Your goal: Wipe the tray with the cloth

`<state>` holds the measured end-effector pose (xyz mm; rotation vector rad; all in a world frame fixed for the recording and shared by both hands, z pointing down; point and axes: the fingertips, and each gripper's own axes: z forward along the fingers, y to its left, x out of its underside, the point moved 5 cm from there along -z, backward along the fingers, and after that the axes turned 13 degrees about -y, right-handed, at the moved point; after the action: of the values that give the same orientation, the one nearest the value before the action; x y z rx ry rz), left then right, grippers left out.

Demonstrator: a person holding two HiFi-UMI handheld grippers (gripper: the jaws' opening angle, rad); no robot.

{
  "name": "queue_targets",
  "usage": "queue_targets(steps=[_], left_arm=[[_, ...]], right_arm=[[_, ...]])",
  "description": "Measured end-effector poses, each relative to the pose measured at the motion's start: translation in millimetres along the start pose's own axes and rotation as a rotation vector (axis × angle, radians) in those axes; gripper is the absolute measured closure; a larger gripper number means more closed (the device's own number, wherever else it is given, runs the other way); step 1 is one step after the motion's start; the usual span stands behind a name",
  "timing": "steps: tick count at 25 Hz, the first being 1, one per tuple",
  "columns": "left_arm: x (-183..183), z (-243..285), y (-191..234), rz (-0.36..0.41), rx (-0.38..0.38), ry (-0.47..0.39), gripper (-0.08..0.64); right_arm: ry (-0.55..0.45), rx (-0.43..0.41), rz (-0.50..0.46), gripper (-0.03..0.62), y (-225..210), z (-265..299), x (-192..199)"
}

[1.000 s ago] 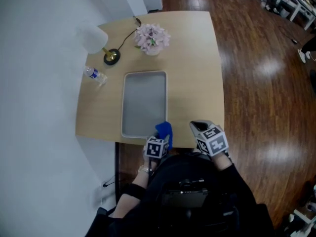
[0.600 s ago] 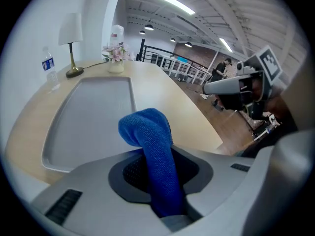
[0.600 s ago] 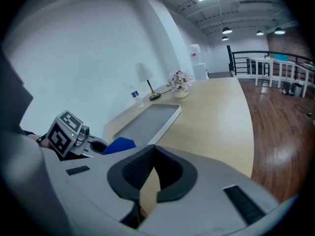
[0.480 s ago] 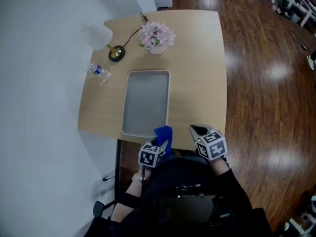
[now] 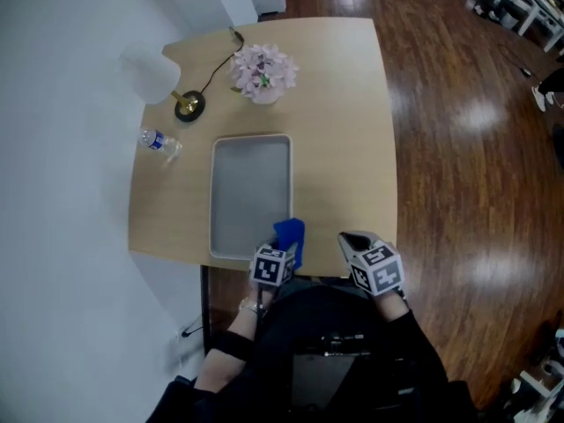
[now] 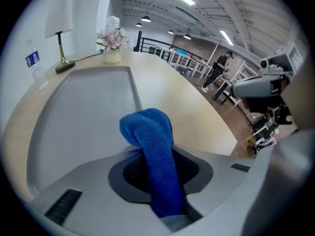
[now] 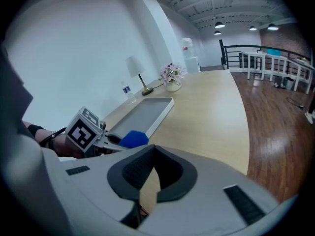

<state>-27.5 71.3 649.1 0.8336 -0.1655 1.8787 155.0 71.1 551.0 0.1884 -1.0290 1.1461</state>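
The cloth [image 6: 150, 132] is clamped in the left gripper [image 6: 158, 178], with its free end bunched beyond the jaws so that fabric, not the gripper, would be pressed on the tray [image 5: 249, 188]. It is held at the tray's near right corner, steeply tilted down, which is judged to suit a stroke away along the tray's length; whether it touches the tray cannot be told. The right gripper [image 7: 150, 178] is closed on nothing and held over the near edge of the table [image 5: 344, 104], clear of the tray, presumably because it is not needed.
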Motion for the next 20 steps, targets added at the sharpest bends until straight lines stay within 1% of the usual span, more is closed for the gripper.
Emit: queue_targets(steps=[6,9,16,20], left_arm=[[-29,18,14,0.075,-0.021,-0.016,0.446],[-54,30,22,0.108,-0.016,-0.018,0.446],[-103,64,43,0.121,0.003,-0.011,0.446],[-129,83,56,0.112,0.009,-0.016,0.445]], right_arm=[[0.003,0.045,0.047,0.588,-8,12,-8],[0.009,0.056,0.060,0.588,-7,19,-13],[0.017,0.083,0.093,0.588,-10,33,-21],[0.026,0.090,0.115,0.588,-11,41,-20]])
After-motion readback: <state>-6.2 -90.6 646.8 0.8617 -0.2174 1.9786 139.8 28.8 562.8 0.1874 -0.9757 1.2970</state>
